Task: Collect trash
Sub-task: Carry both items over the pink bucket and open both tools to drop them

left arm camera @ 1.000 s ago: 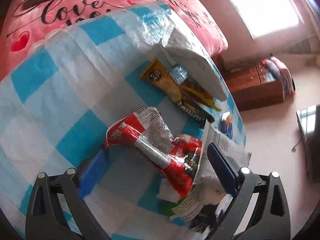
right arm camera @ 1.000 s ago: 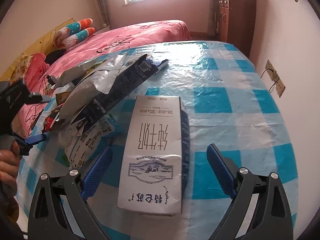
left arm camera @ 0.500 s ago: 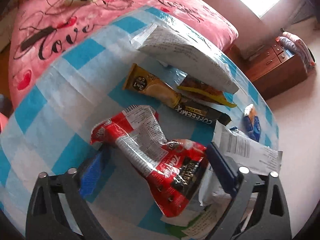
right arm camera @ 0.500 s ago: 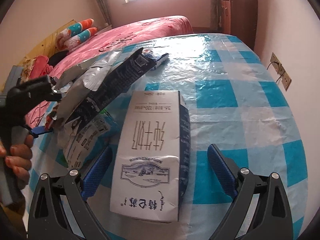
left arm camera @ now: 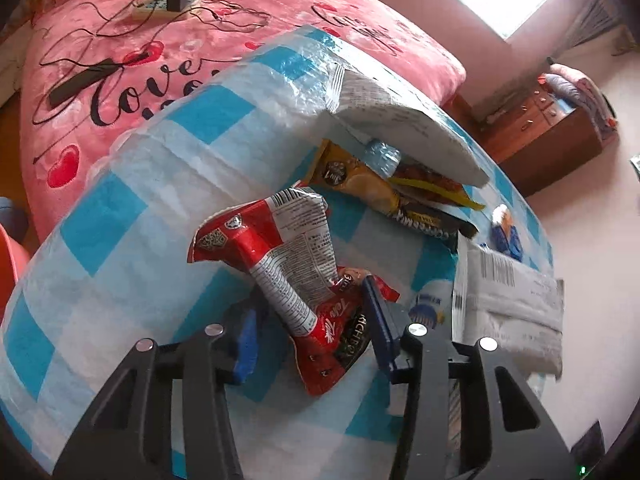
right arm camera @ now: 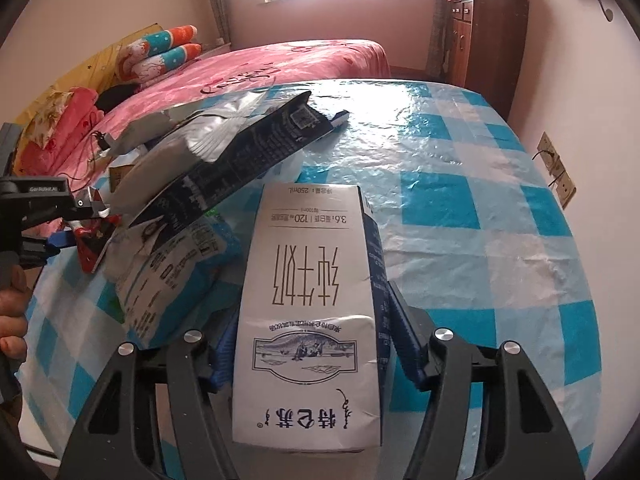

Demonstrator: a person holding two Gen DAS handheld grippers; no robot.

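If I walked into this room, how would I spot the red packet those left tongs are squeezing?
Find the table with the blue-and-white checked cover beside the pink bed. Near its edge the left gripper clamps a crumpled red snack wrapper. It is the only red, white-backed packet; the neighbouring coffee sachet is yellow.

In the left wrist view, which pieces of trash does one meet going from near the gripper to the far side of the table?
Red snack wrapper between the left gripper's fingers → yellow coffee-mix sachet → large white bag at the table's far edge.
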